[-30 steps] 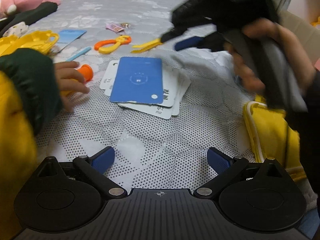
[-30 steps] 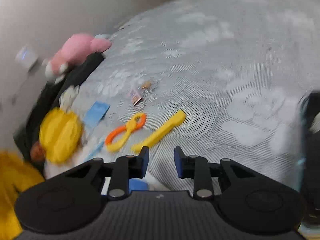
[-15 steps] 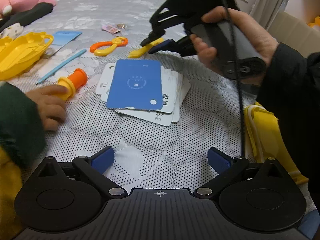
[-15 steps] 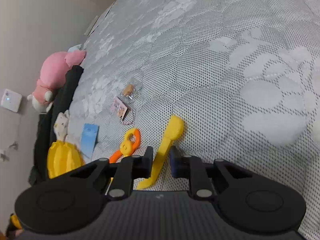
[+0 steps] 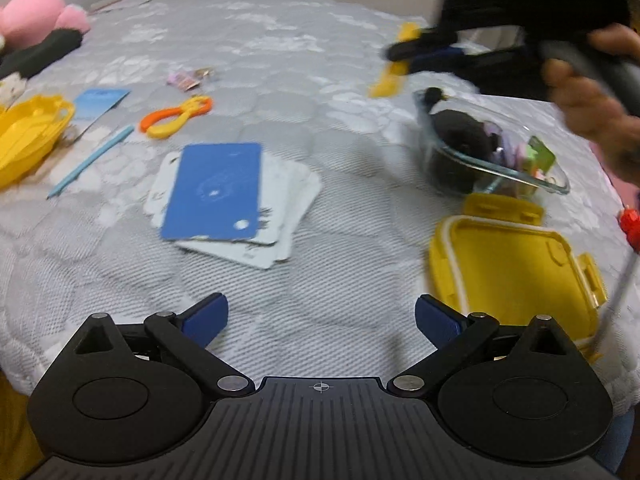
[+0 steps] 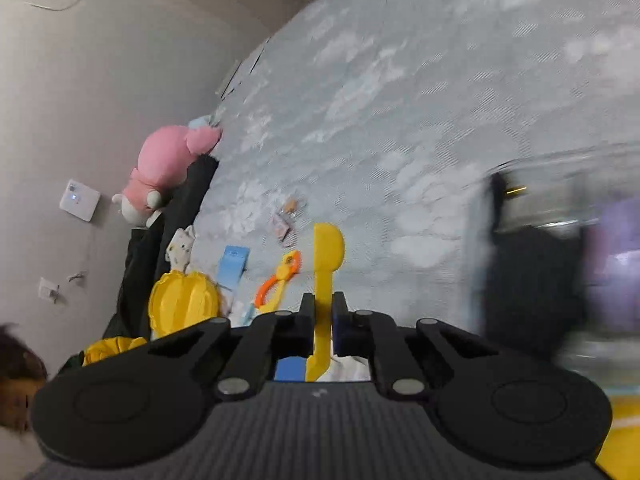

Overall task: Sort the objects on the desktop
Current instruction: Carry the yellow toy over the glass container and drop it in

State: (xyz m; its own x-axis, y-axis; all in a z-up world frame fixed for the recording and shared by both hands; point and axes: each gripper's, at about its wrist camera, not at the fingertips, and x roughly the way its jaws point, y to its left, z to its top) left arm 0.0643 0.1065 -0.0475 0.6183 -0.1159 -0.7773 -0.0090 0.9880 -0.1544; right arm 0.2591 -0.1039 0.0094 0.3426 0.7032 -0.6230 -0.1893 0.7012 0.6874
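My right gripper [image 6: 323,308] is shut on a yellow toy spatula [image 6: 326,264] and holds it lifted off the bedspread. In the left wrist view the right gripper [image 5: 404,54] carries the spatula [image 5: 394,72] just left of a glass container [image 5: 492,148] that holds dark and coloured items. My left gripper [image 5: 320,316] is open and empty, low over the bedspread, in front of a stack of white cards with a blue card on top [image 5: 218,190]. Orange-yellow toy pliers [image 5: 176,116] and a blue stick [image 5: 90,162] lie farther left.
A yellow lid [image 5: 516,264] lies at the right, in front of the glass container. A yellow basket [image 5: 28,136] sits at the left edge, a pink plush [image 5: 36,12] at the far left, and small packets [image 5: 188,78] farther back. A light-blue card [image 5: 100,102] lies near the basket.
The right gripper closed on the yellow spatula, lifted it and carried it right toward the glass container. The child's hand and orange toy left the left wrist view, which swung right.
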